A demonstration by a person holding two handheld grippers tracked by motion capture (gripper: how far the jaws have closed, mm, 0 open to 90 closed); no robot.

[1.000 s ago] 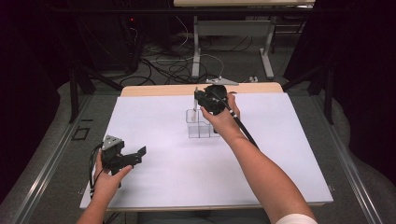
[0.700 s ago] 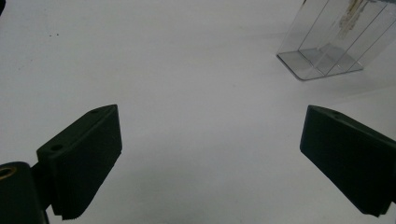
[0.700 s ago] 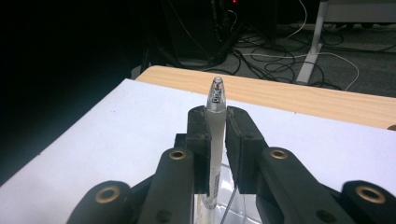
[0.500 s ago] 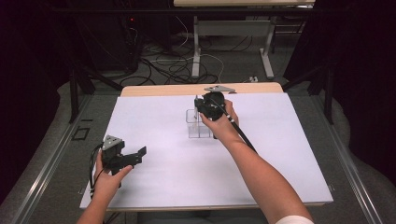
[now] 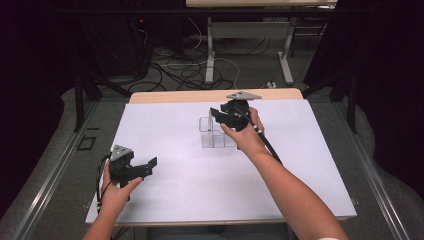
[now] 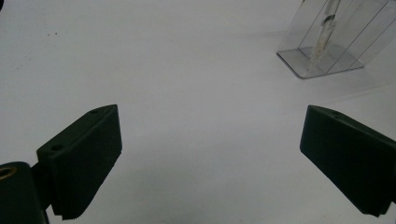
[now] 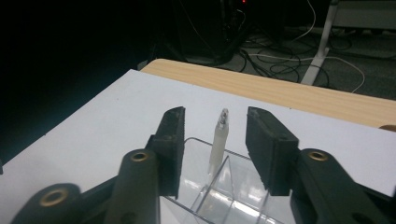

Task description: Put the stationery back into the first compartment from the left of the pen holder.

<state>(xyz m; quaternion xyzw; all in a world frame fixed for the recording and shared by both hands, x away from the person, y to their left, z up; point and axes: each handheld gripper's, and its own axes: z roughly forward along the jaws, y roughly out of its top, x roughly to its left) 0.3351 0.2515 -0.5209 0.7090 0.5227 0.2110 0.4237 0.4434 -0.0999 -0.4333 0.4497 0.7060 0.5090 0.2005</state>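
Observation:
A clear plastic organiser (image 5: 212, 134) with several compartments stands on the white table (image 5: 175, 195). A slim white pen (image 7: 218, 140) stands upright in one compartment, leaning a little. My right gripper (image 7: 215, 140) hovers over the organiser (image 7: 224, 196); its jaws have just been opening and stand apart on either side of the pen's tip without touching it. In the high view the right gripper (image 5: 216, 114) sits at the organiser's top. My left gripper (image 5: 150, 165) rests open and empty near the table's front left. In the left gripper view the organiser (image 6: 327, 42) and the pen (image 6: 322, 39) appear at the upper right.
A bare wooden strip (image 5: 180, 96) runs along the table's far edge. Beyond it lie cables (image 5: 190, 70) and the metal legs of another desk (image 5: 210, 55) on the floor. Dark curtains flank both sides.
The right gripper's jaws have parted around the pen, which now stands free in the organiser. The right hand shifted slightly. The left hand has stayed still.

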